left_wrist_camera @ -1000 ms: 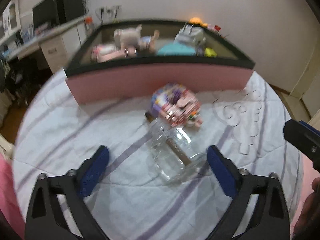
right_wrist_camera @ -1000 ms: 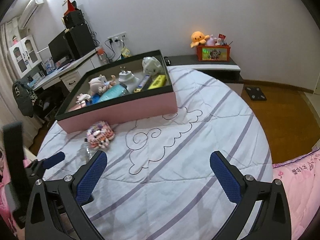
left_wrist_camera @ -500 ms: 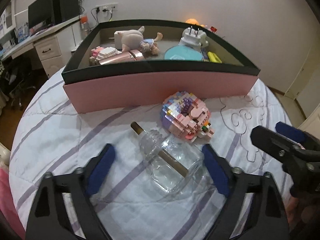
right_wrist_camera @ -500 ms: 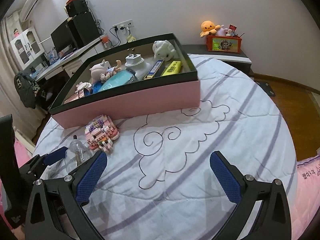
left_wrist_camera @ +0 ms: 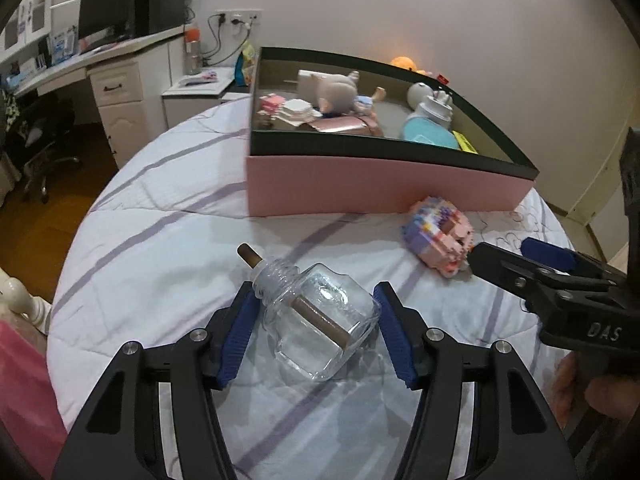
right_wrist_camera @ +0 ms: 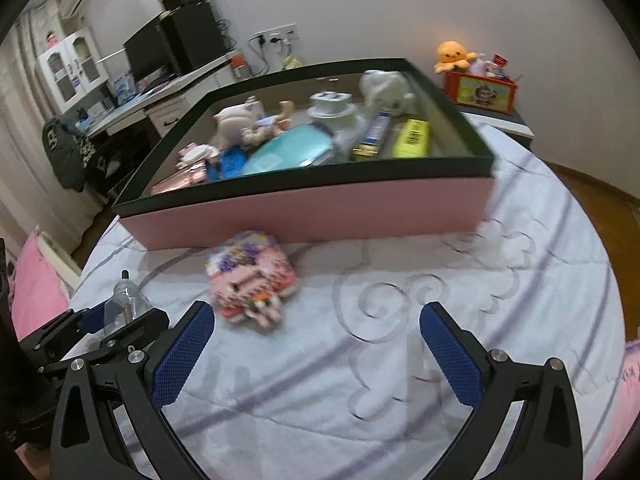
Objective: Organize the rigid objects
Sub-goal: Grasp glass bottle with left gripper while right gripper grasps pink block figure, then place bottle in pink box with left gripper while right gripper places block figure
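White quilt w/ purple stripes (right_wrist_camera: 400, 360) on bed, white desk (left_wrist_camera: 116, 76) w/ monitor (left_wrist_camera: 106, 20) at left, wall socket (left_wrist_camera: 236, 16), orange plush octopus (right_wrist_camera: 454, 54) by red box (right_wrist_camera: 482, 90) on dark shelf.

I see plain pale walls (right_wrist_camera: 360, 8), wood floor (right_wrist_camera: 592, 184) at right edge, a white desk (left_wrist_camera: 116, 80) with monitor (left_wrist_camera: 108, 20) upper left, wall sockets (left_wrist_camera: 236, 16) beside it, a glazed white cabinet (right_wrist_camera: 68, 68) far left, and a striped bedspread (right_wrist_camera: 400, 320) filling the lower frame
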`<control>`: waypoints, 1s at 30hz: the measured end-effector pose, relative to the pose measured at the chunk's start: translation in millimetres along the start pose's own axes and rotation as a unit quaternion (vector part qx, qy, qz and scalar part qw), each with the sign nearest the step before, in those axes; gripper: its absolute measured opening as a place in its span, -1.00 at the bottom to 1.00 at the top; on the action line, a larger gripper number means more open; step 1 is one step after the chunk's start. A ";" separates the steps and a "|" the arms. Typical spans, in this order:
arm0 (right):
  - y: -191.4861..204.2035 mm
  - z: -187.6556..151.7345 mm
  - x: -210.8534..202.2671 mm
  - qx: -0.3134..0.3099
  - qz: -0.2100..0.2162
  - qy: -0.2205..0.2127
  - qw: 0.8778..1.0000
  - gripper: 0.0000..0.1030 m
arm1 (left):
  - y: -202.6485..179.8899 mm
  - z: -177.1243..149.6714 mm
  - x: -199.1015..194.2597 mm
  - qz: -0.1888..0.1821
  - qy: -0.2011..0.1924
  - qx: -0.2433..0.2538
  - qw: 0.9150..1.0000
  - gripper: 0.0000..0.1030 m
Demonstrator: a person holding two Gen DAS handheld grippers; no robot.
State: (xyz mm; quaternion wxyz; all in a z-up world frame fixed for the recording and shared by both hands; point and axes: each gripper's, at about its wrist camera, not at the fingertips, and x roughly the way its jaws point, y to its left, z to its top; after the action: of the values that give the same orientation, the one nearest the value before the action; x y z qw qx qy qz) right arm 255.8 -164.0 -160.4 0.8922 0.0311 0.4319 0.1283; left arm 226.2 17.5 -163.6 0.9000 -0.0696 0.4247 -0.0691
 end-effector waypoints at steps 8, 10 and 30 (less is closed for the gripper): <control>17.3 6.5 31.5 -0.029 -0.017 0.011 0.999 0.98 | 0.0 -0.9 3.4 0.003 -0.004 0.004 1.000 0.18; 22.4 5.0 32.3 -0.047 -0.031 0.011 0.998 0.75 | 3.6 0.6 3.9 -0.005 -0.006 -0.007 1.000 0.18; -1.8 -10.9 -23.8 -0.029 -0.001 -0.003 1.000 0.03 | 1.7 1.4 -23.7 -0.010 -0.025 0.003 1.000 0.17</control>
State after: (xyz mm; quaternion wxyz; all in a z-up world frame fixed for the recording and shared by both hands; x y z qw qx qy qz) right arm 233.5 -172.4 -149.4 0.8942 0.0053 0.4252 0.1397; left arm 212.6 23.7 -145.1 0.9099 -0.0722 0.4012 -0.0775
